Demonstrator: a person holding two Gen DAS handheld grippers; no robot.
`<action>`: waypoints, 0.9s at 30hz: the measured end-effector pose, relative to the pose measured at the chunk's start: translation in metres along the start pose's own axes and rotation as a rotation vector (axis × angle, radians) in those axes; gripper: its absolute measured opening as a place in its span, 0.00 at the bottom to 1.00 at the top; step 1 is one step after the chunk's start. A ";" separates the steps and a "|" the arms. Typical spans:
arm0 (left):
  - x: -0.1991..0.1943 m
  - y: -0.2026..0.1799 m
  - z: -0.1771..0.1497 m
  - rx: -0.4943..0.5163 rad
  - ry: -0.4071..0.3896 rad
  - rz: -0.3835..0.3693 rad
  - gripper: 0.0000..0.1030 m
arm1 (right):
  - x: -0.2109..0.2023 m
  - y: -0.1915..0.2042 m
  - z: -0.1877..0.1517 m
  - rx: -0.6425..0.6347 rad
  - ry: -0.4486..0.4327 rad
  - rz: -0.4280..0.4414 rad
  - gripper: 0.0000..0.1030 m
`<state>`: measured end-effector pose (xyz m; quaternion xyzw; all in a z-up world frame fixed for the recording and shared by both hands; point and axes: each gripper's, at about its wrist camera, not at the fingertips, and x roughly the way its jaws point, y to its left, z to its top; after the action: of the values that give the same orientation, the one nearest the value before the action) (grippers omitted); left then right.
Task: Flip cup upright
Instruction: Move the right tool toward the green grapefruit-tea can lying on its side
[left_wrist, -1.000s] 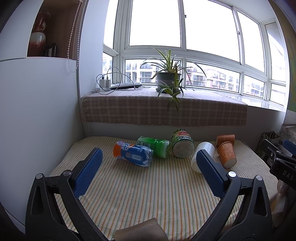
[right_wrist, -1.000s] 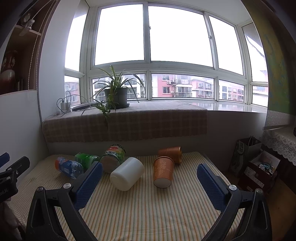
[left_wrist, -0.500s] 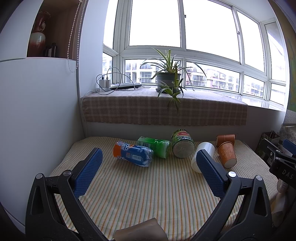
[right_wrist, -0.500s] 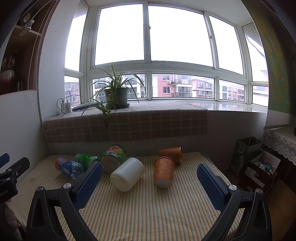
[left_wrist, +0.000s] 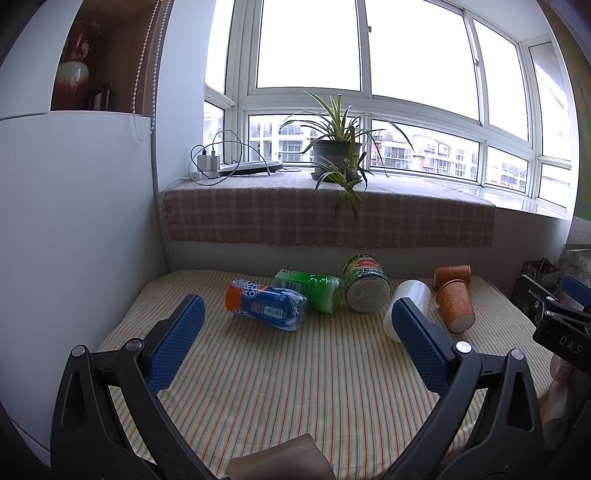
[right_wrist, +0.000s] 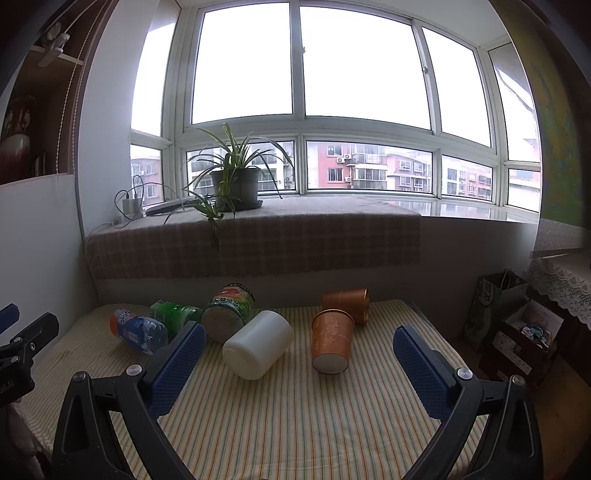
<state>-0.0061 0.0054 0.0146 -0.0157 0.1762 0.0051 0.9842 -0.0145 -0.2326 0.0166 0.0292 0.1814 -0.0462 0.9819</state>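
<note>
Altogether two orange cups (right_wrist: 331, 345) (right_wrist: 347, 304) lie toppled.

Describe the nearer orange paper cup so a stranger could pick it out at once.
Start at the striped table below the window ledge and follow the row of toppled containers to its right end. Two orange cups lie there; take the nearer orange cup, right of the white jar. Unlike the far orange cup lying crosswise behind it, its pale base faces the camera.

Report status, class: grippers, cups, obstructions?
Left gripper and right gripper open, empty. Orange cup and white cup on their sides. Nothing blocking.
</note>
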 end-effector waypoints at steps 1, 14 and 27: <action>0.000 0.000 0.000 0.000 0.001 0.000 1.00 | 0.002 0.001 0.000 0.000 0.004 0.003 1.00; 0.016 0.006 -0.006 0.001 0.022 0.008 1.00 | 0.051 0.014 0.010 -0.008 0.102 0.096 1.00; 0.031 0.041 -0.017 -0.042 0.091 0.056 1.00 | 0.156 0.042 0.036 -0.014 0.286 0.208 1.00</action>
<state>0.0165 0.0460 -0.0135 -0.0314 0.2212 0.0358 0.9741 0.1473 -0.2055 -0.0040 0.0471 0.3155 0.0615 0.9458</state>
